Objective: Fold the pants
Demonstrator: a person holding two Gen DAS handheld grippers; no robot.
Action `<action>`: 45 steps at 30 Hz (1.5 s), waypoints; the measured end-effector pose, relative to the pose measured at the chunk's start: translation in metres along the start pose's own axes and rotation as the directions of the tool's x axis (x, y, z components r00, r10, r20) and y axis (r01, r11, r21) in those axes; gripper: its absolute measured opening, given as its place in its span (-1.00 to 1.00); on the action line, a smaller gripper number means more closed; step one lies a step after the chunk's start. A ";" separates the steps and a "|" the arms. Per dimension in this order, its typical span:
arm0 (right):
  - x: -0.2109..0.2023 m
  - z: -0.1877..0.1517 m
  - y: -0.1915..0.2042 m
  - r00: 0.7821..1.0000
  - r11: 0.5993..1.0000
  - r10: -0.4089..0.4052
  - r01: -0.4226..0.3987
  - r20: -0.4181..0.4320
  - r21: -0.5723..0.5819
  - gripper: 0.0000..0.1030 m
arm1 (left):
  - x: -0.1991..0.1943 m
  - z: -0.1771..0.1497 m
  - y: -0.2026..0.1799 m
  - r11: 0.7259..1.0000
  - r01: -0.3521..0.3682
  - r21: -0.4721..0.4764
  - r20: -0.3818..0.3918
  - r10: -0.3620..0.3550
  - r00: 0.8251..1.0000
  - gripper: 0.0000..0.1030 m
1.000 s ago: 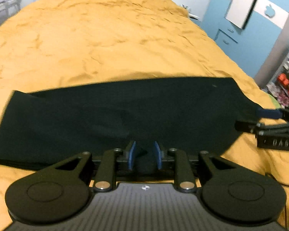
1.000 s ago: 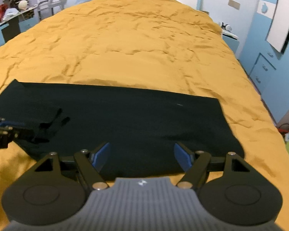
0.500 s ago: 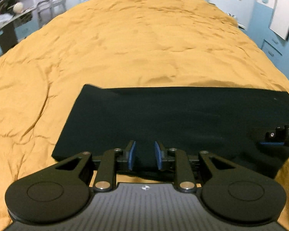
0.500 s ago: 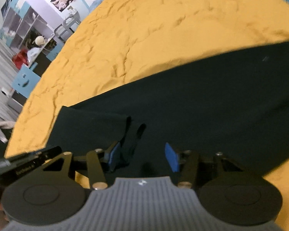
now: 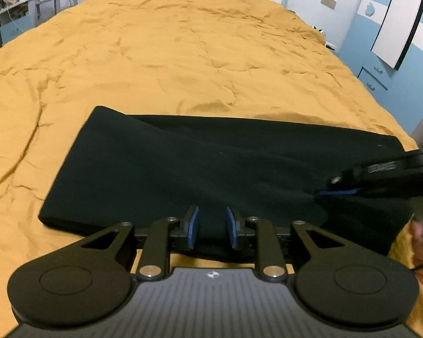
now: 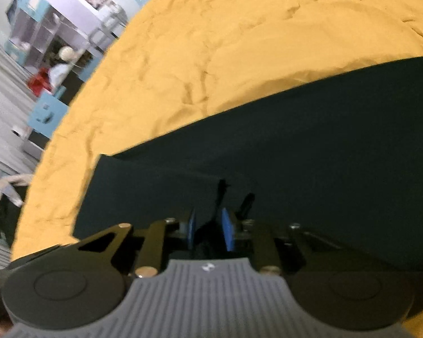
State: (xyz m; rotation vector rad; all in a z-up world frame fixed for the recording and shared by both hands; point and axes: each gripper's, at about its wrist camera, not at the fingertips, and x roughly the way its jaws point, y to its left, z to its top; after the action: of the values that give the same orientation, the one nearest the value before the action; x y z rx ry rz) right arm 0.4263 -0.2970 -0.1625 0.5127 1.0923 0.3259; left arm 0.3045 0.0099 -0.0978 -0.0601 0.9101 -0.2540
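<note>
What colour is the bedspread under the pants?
Plain mustard yellow bedspread, wrinkled and without a pattern; the left wrist view shows it best.

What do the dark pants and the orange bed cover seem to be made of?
Pants: apparently a soft, matte woven or knit cloth, near-black; it lies limp, shows no sheen and creases gently. Bed cover: likely a light cotton-type fabric, matte orange, with fine crinkles all over. The exact fibre of either cannot be told.

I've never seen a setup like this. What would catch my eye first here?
A long pair of black fabric pants lies flat across a big rumpled mustard-yellow bedspread. Two black hand-held grippers meet its near edge: the left gripper has cloth between its blue-padded jaws, and the right gripper is closing on a dark fold.
</note>
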 end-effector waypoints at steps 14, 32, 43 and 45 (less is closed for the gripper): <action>-0.017 -0.029 0.002 0.996 0.997 0.046 -0.050 -0.082 -0.052 -0.84 | 0.023 -0.015 -0.075 0.925 0.102 0.367 -0.052 -0.089 0.995 0.09; -0.033 -0.015 0.012 0.997 0.954 0.076 -0.069 0.013 -0.293 -0.41 | 0.001 0.027 -0.044 0.952 0.192 0.239 -0.062 -0.182 0.981 -0.92; -0.001 -0.025 0.006 0.978 0.944 0.151 -0.186 -0.144 -0.271 -0.92 | 0.001 0.040 -0.053 0.944 0.202 0.260 -0.068 -0.190 0.979 -0.92; -0.009 -0.034 0.005 0.978 0.942 0.135 -0.177 -0.160 -0.286 -0.92 | 0.005 0.035 -0.056 0.939 0.199 0.280 -0.082 -0.183 0.980 -0.92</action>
State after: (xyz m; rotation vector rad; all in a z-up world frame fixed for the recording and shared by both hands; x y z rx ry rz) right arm 0.3916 -0.2896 -0.1650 0.3089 1.1136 0.6645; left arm 0.3242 -0.0472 -0.0719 0.1290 0.9149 -0.5698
